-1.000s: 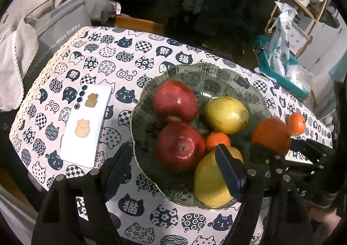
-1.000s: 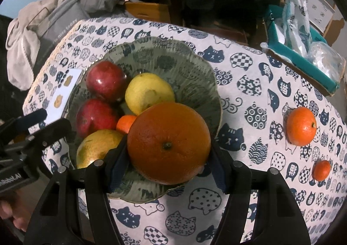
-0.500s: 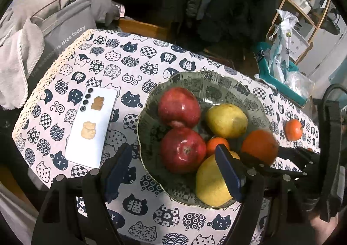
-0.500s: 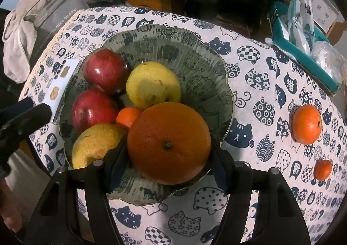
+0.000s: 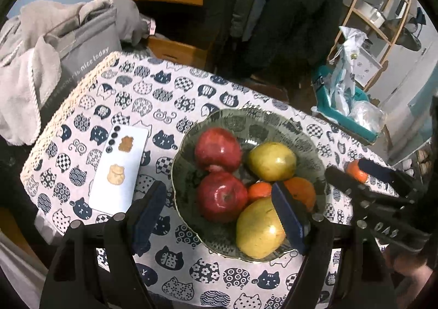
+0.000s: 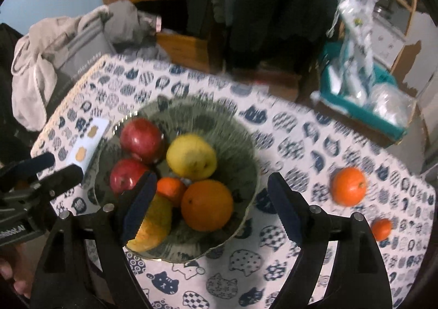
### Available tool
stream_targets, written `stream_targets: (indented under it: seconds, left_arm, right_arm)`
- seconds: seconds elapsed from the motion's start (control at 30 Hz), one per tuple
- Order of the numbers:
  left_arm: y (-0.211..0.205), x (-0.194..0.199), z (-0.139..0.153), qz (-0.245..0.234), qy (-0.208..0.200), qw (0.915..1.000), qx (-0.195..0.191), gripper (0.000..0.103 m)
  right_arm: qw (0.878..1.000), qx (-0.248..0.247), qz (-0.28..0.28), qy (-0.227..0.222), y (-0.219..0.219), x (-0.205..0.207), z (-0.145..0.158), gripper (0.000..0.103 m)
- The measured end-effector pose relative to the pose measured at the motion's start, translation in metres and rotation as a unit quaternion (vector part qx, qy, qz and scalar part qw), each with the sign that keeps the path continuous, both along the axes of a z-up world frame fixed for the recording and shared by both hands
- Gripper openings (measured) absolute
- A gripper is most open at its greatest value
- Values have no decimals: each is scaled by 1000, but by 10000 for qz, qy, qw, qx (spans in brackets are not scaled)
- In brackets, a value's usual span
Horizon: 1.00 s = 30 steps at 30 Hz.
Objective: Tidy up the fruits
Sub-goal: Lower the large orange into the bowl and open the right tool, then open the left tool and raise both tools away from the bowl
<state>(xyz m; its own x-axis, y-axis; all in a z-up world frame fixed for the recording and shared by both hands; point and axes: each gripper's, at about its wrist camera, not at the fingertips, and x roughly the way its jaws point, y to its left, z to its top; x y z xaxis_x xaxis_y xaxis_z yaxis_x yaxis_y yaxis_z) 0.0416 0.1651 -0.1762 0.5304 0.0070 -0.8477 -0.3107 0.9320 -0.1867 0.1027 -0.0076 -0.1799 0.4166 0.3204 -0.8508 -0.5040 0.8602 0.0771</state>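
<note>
The right claw (image 6: 208, 199) hangs above the near edge of the bowl (image 6: 246, 150), its jaws opening, and nothing is pinched between them: the big orange (image 6: 207, 205) lies free in the bowl beneath the gap, resting against the small mandarin (image 6: 170, 189) and the yellow pear (image 6: 191, 157). The left claw (image 5: 219, 213) hovers on the bowl's other side, parted at a middling width and empty; through its gap show the lower red apple (image 5: 221, 197) and the near pear (image 5: 260, 229).

Farther back in the bowl sit the upper red apple (image 6: 141, 139) and, beyond the rim, bare cat-print counter (image 6: 287, 128). The fruit not yet gathered lies off to the right of the right claw: a loose orange (image 6: 349, 186) out on the cloth, well apart from the bowl, and a smaller mandarin (image 6: 382, 228) nearer the counter's edge. Both are round, so no long axis governs the approach.

The right claw is plainly the nearer one; the left has the whole bowl between it and those two. The next reach probably calls for a swing rightward, with the loose orange first.
</note>
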Motion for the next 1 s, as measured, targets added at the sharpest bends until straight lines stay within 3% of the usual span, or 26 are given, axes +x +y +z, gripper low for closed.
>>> stream_targets:
  seconds: [0.33, 0.53, 1.0]
  left_arm:
    - [-19, -10, 43, -256, -447, 9982, 322, 80]
    - [-31, -18, 68, -403, -742, 9948, 574, 86]
    - [-55, -28, 112, -575, -1234, 9879, 740, 88]
  right_arm:
    - [9965, 273, -215, -762, -28, -16, 65, 83]
    - [9922, 363, -319, -1152, -47, -29, 96, 83]
    - [9830, 499, -604, -1660, -96, -52, 138, 83]
